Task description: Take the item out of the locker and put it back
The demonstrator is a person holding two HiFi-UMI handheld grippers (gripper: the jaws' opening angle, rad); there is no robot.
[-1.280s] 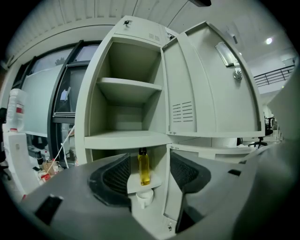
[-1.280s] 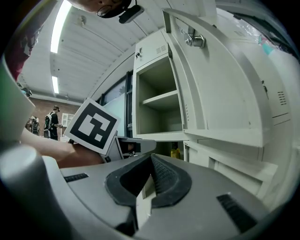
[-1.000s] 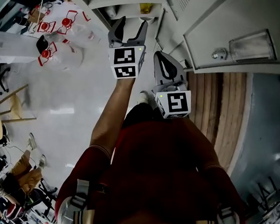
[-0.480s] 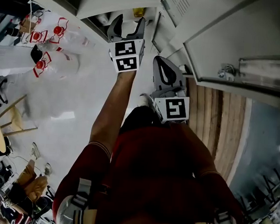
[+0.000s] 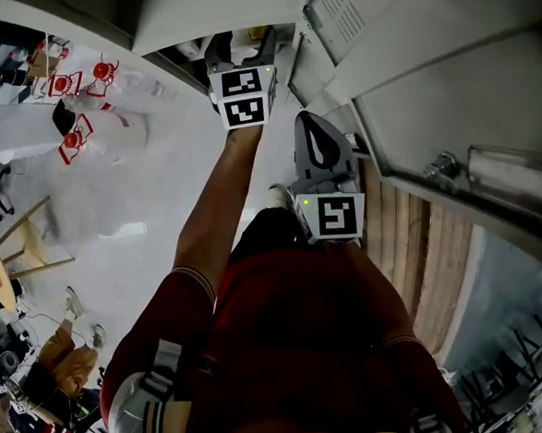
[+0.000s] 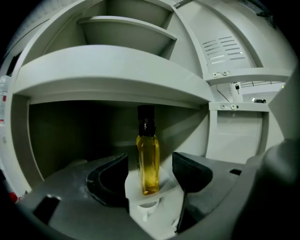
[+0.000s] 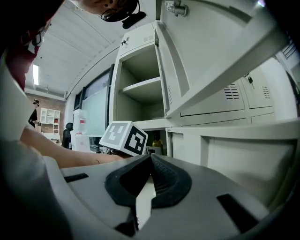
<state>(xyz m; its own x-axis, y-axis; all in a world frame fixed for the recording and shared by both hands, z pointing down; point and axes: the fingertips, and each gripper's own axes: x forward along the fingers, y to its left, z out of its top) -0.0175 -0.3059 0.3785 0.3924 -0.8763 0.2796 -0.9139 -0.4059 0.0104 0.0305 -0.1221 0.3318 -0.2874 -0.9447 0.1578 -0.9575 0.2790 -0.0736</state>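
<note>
A slim bottle (image 6: 147,161) of yellow oil with a black cap stands upright on the floor of the locker's lower compartment (image 6: 70,136). My left gripper (image 6: 149,159) reaches into that compartment. Its jaws have just been opening and stand wide, with the bottle in the gap between them and neither pad (image 6: 190,171) touching it. In the head view the left gripper (image 5: 242,40) is at the locker's opening, at the end of a stretched arm. My right gripper (image 5: 314,126) hangs back, lower and to the right, jaws shut on nothing. In the right gripper view (image 7: 150,157) the bottle (image 7: 157,142) shows small behind the left marker cube (image 7: 124,137).
The locker door (image 5: 445,103) stands swung open on the right, just above the right gripper. An inner shelf (image 6: 117,70) roofs the lower compartment. Large red-labelled water bottles (image 5: 75,105) lie on the floor at left. A wooden strip (image 5: 417,249) runs along the locker's base.
The left gripper has pushed forward into the locker opening, its jaws a little wider. The right gripper has stayed close to the body, barely moved. The locker fills more of the head view.
</note>
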